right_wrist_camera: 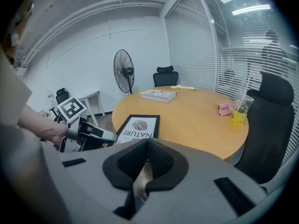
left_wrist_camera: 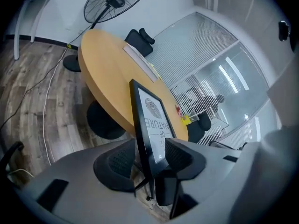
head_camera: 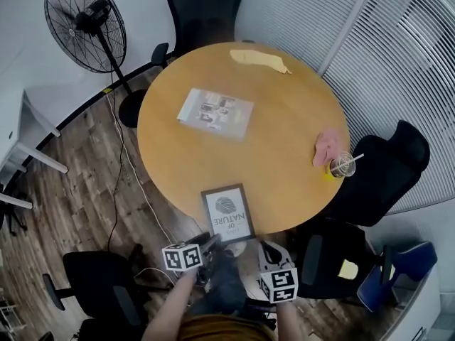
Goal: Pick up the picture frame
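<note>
A black picture frame (head_camera: 227,215) with a white "OF NATURE" print lies flat at the near edge of the round wooden table (head_camera: 178,155). My left gripper (head_camera: 211,242) is at the frame's near left corner. In the left gripper view the frame (left_wrist_camera: 152,120) stands edge-on between the jaws of that gripper (left_wrist_camera: 147,157), which are spread wide with gaps beside the pads. My right gripper (head_camera: 269,249) hangs just off the table edge, right of the frame. In its own view the right gripper (right_wrist_camera: 147,146) has its pads together with nothing held, and the frame (right_wrist_camera: 138,126) lies ahead.
On the table are a book (head_camera: 215,110), a yellow cloth (head_camera: 259,57), a pink cloth (head_camera: 327,146) and a plastic cup with a straw (head_camera: 342,166). Black office chairs (head_camera: 204,9) (head_camera: 384,172) ring the table. A floor fan (head_camera: 85,23) stands at the back left.
</note>
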A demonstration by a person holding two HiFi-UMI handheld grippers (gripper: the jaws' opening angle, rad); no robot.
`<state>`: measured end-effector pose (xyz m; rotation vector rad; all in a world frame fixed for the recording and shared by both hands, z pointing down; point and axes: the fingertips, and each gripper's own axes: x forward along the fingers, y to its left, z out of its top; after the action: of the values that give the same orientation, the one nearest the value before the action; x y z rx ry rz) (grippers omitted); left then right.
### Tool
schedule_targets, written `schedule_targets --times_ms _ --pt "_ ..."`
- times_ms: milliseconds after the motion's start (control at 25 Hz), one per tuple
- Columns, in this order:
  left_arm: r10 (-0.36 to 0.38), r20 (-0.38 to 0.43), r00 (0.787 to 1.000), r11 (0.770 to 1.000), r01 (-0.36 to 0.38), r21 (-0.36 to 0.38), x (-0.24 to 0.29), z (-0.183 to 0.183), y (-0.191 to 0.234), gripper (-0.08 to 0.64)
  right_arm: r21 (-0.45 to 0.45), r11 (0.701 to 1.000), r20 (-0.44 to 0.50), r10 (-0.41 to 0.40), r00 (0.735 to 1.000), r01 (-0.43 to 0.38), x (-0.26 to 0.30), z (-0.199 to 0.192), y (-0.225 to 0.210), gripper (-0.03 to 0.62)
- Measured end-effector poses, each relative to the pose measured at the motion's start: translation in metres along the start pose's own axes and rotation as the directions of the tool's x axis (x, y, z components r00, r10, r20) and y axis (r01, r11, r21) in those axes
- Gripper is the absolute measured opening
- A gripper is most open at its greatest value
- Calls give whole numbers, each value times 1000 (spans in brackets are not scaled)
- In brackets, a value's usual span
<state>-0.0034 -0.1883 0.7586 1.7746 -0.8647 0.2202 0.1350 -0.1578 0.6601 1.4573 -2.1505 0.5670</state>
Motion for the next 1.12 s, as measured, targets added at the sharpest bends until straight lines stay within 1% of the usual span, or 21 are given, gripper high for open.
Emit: schedule_targets --times_ms 160,240,360,440,520,600,640,720,760,840,1120 --pt "10 -46 999 1000 -9 11 14 -4 6 218 10 1000 -16 10 1000 -10 12 -2 -8 12" --pt "-5 -63 998 1000 4 -13 19 -4 6 219 13 1000 -26 17 1000 -16 17 -3 -11 12" --pt "-48 -89 995 997 42 -66 26 -6 3 221 23 999 -34 35 999 -34 25 -2 -12 12" --pt "-75 -113 991 994 65 -83 30 -9 1 220 31 998 -36 53 998 -52 29 -1 -11 12" --pt "-86 -129 988 993 74 -93 33 -12 0 210 32 997 -40 66 997 -64 32 -2 -12 12" --pt "-105 -127 986 988 89 -124 35 -13 -1 202 34 997 -46 70 996 -69 35 -3 -14 12" --pt "-125 -124 984 982 105 -156 36 -13 -3 199 36 997 -50 71 996 -69 36 -4 -15 12" --pt "-176 -115 978 961 145 -234 37 -14 -6 151 39 997 -52 73 996 -71 38 -4 -18 12" --pt "-192 -113 975 953 158 -260 38 -14 -7 138 40 997 -49 74 996 -72 38 -3 -19 12" --pt "-202 -114 973 946 164 -278 37 -14 -7 132 39 996 -43 76 996 -74 39 -2 -20 12" --pt "-196 -110 974 945 158 -288 37 -14 -8 121 41 996 -40 80 996 -78 36 -2 -20 12"
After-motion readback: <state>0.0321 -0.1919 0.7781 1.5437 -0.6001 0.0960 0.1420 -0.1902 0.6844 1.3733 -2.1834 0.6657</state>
